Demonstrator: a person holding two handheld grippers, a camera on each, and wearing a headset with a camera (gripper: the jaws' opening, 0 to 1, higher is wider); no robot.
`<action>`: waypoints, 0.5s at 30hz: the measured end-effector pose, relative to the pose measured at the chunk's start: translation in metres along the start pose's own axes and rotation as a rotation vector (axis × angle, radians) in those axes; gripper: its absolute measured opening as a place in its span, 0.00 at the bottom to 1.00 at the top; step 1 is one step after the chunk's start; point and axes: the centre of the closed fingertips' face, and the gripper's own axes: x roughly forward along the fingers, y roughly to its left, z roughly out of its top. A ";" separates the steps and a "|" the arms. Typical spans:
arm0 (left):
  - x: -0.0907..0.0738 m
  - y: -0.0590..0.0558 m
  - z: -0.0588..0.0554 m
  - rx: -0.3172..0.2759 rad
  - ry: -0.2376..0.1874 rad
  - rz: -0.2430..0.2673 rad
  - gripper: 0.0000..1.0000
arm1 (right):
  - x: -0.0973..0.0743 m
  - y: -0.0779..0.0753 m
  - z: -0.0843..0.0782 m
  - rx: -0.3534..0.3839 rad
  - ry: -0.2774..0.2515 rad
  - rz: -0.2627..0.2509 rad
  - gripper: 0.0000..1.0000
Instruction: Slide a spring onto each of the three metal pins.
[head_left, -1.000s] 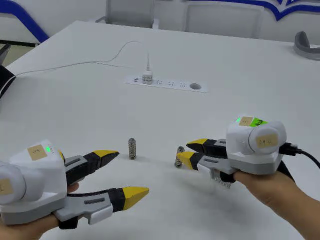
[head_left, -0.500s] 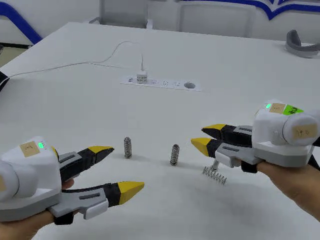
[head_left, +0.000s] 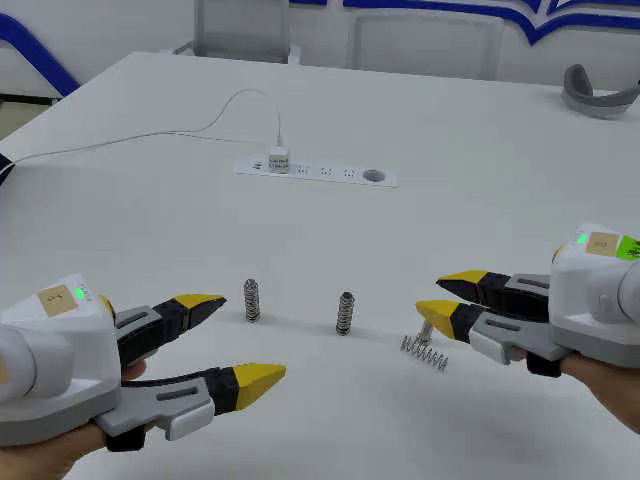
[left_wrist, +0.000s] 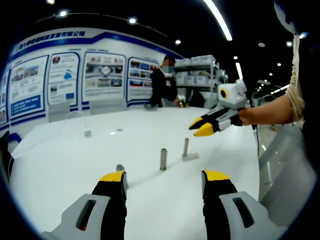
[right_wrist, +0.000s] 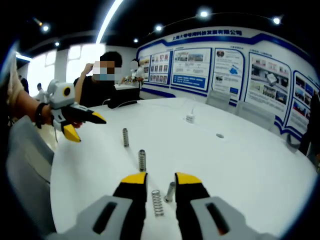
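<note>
Three small metal pins stand in a row on the white table. A spring sits on the left pin (head_left: 251, 299) and on the middle pin (head_left: 345, 313). The right pin (head_left: 425, 333) is bare, and a loose spring (head_left: 424, 353) lies flat at its foot. My right gripper (head_left: 447, 293) hovers just right of the bare pin, open a little with nothing between its fingers. In its own view the loose spring (right_wrist: 157, 202) and bare pin (right_wrist: 170, 191) lie just past the jaws. My left gripper (head_left: 235, 338) stands wide open, near left of the pins.
A white power strip (head_left: 310, 170) with a plug and cable lies further back on the table. A grey curved object (head_left: 600, 95) rests at the far right edge. Chairs stand behind the table. A person (right_wrist: 102, 82) stands beyond the table.
My right gripper has drawn back to the right, away from the middle pin, and its jaws have parted slightly. The loose spring by the right pin now shows. The left gripper has barely moved.
</note>
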 end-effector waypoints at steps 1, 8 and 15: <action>0.000 0.000 0.000 0.002 0.000 -0.001 0.62 | -0.001 0.000 -0.004 0.003 0.008 -0.001 0.22; 0.000 -0.005 0.004 0.012 0.002 -0.008 0.61 | 0.000 -0.001 -0.035 0.029 0.074 0.007 0.21; 0.002 -0.011 0.005 0.015 0.001 -0.016 0.61 | 0.010 0.002 -0.061 0.042 0.141 0.048 0.20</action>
